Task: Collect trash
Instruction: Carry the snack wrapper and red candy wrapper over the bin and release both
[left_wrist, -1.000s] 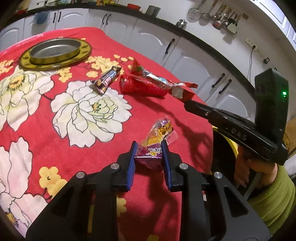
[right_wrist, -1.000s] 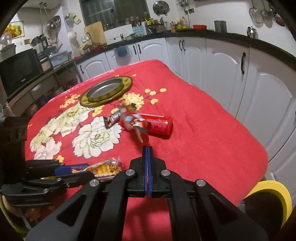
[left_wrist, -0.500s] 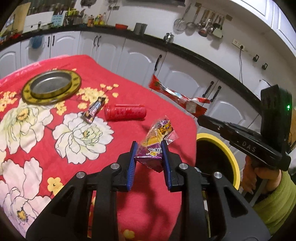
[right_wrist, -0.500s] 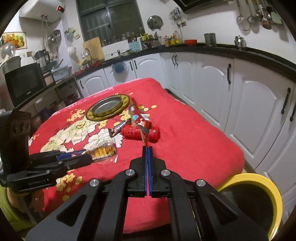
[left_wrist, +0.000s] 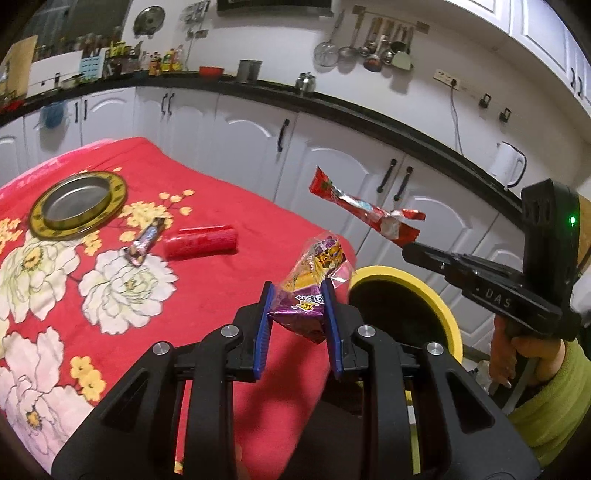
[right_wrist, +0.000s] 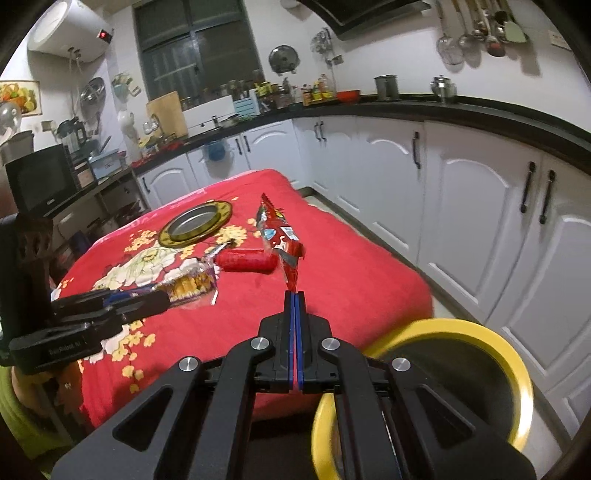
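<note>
My left gripper (left_wrist: 297, 291) is shut on a purple and yellow snack packet (left_wrist: 308, 284), held in the air over the table's near corner. My right gripper (right_wrist: 294, 295) is shut on the tail of a long red wrapper (right_wrist: 279, 240), which sticks up and forward from its fingertips. In the left wrist view the same red wrapper (left_wrist: 364, 214) hangs above a yellow-rimmed bin (left_wrist: 432, 299) beside the table. On the red floral cloth lie a red can (left_wrist: 201, 242) on its side and a dark candy bar wrapper (left_wrist: 146, 242).
A round metal plate with a gold rim (left_wrist: 77, 206) sits at the table's far end. White cabinets (right_wrist: 461, 206) under a black counter run along the right. The yellow-rimmed bin (right_wrist: 476, 332) stands on the floor at the table's corner. A green sleeve (left_wrist: 546, 402) holds the right gripper.
Both grippers have risen and drawn back from the table toward its corner, each carrying its wrapper. The yellow bin has come into view below them.
</note>
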